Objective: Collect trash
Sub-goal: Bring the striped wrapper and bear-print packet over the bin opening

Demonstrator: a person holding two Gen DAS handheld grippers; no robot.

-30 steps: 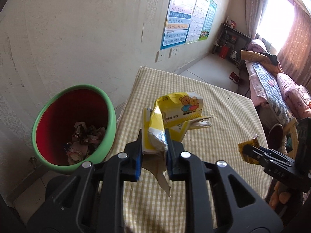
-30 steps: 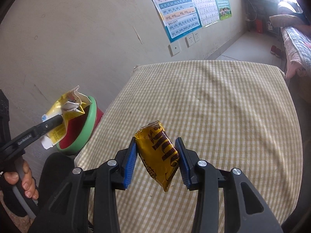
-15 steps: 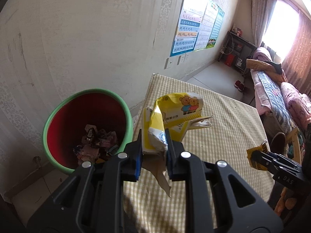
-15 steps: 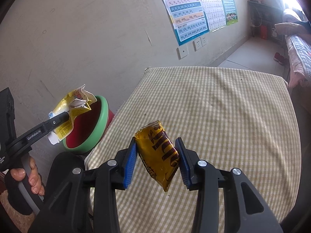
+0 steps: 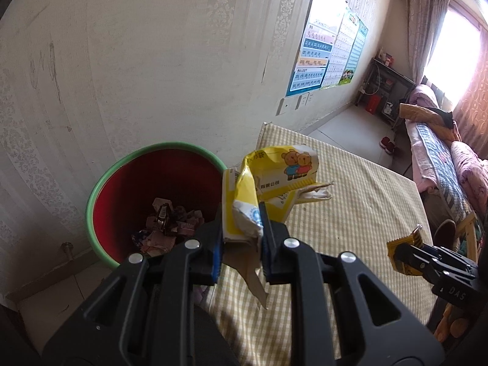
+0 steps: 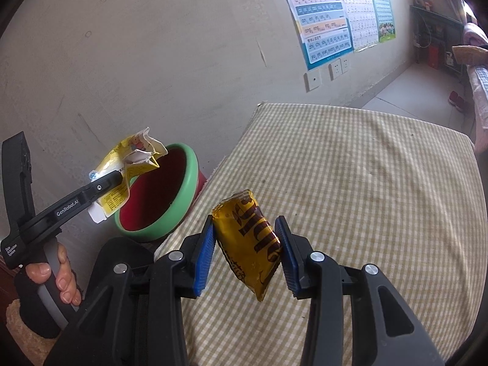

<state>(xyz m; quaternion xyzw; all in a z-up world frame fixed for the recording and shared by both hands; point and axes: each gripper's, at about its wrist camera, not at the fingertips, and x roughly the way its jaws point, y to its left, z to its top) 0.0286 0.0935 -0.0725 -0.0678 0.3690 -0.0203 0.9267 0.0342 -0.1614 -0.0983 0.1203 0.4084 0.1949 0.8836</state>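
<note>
My left gripper (image 5: 239, 216) is shut on a crumpled yellow and white wrapper (image 5: 274, 180) with cartoon bears. It holds the wrapper in the air beside the right rim of a green bin (image 5: 100, 183) with a red inside and trash at its bottom. In the right wrist view the left gripper (image 6: 117, 177) and wrapper (image 6: 131, 155) hang over the near rim of the bin (image 6: 180, 195). My right gripper (image 6: 245, 231) is shut on a gold snack packet (image 6: 250, 241) with brown lettering, above the checked table (image 6: 350, 183). The right gripper also shows in the left wrist view (image 5: 402, 250).
The bin stands on the floor against a pale wall, at the table's left edge. Posters (image 6: 323, 15) and sockets (image 6: 335, 70) are on the wall. A bed (image 5: 442, 155) and a shelf (image 5: 384, 97) lie at the far right of the room.
My left gripper has moved left with the wrapper, from over the table toward the bin, which now looms larger. My right gripper keeps its packet and has shifted slightly toward the bin.
</note>
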